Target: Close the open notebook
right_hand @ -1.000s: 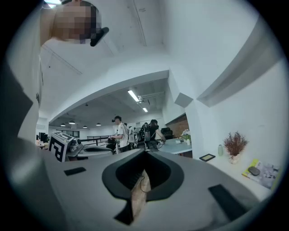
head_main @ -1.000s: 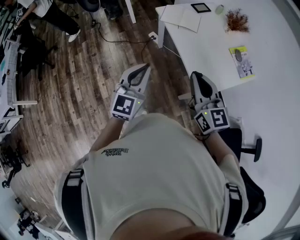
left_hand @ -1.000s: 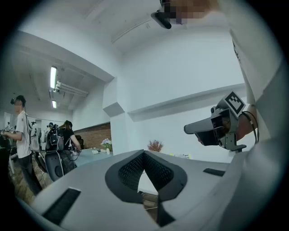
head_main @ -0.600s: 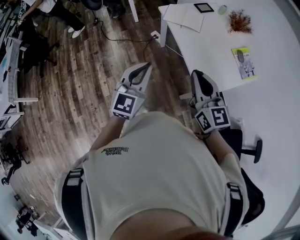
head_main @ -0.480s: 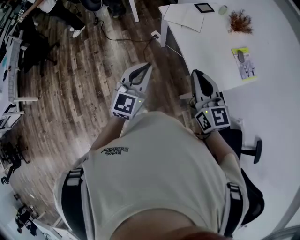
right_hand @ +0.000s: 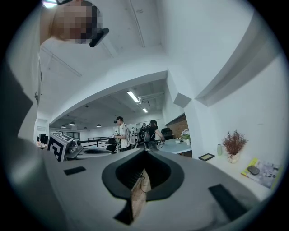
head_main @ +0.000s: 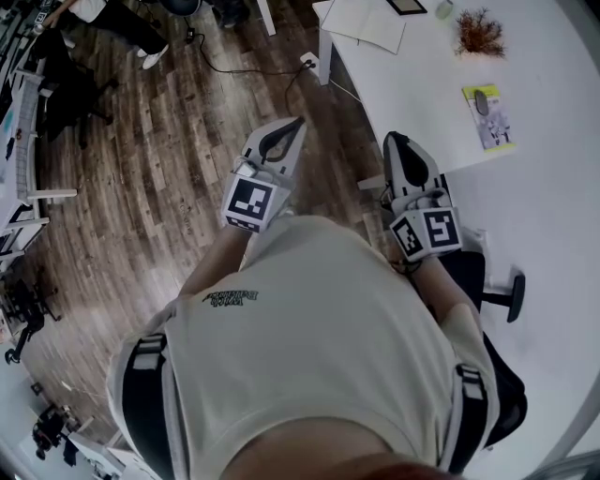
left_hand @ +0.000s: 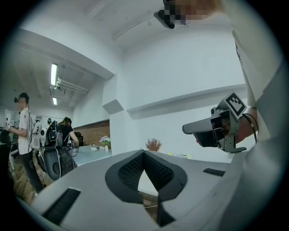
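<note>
Head view: my left claw [head_main: 292, 127] and right claw [head_main: 394, 142] hang pressed together, empty. The open notebook [head_main: 366, 23] lies far on the worktop [head_main: 422, 84]

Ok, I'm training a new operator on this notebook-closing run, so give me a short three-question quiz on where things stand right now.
1. True or false: the open notebook lies on the white table, far from both grippers.
2. Pick one. The right gripper is: A) shut on the notebook, B) shut with nothing in it, C) wide open.
3. Short answer: which item on the table lies nearest the right gripper?

Key
1. True.
2. B.
3. The yellow-green booklet.
</note>
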`<state>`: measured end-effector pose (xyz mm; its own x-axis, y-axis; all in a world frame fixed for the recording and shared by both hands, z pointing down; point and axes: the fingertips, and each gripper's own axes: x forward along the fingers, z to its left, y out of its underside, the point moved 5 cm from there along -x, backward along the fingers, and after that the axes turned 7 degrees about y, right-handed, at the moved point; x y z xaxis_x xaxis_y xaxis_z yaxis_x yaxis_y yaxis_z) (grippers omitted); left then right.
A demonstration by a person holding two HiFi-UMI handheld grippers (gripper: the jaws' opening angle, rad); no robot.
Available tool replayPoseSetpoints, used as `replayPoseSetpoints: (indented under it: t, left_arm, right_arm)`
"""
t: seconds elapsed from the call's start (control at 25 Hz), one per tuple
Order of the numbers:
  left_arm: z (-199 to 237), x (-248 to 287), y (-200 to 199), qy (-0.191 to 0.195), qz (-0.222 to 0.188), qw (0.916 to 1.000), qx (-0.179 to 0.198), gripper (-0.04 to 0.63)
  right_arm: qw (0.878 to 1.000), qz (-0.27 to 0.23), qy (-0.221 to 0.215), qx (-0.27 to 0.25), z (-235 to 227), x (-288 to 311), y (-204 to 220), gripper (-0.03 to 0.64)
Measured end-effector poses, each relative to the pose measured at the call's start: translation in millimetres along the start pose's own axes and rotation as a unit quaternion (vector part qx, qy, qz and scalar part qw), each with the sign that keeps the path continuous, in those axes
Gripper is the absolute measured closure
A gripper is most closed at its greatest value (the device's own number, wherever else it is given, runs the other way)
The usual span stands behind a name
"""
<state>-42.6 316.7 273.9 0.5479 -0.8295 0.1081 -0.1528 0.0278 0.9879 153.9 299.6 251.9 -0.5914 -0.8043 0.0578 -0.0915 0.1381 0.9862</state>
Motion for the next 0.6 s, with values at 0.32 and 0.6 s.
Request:
replayPoseSetpoints:
  t: [0.32, 0.6]
  left_arm:
    - [-17, 15, 1, -0.018, 0.001, 0.9998, 0.002, 0.583]
    - [-30, 15, 7, -0.043, 0.006, 0.9991, 0.0, 0.583]
  right_arm:
    - [1.0, 0.001, 0.002, -0.003, -29, -10, 4, 0.615]
    - [1.0, 0.009, -0.013, -0.005, -41, -18, 12, 0.615]
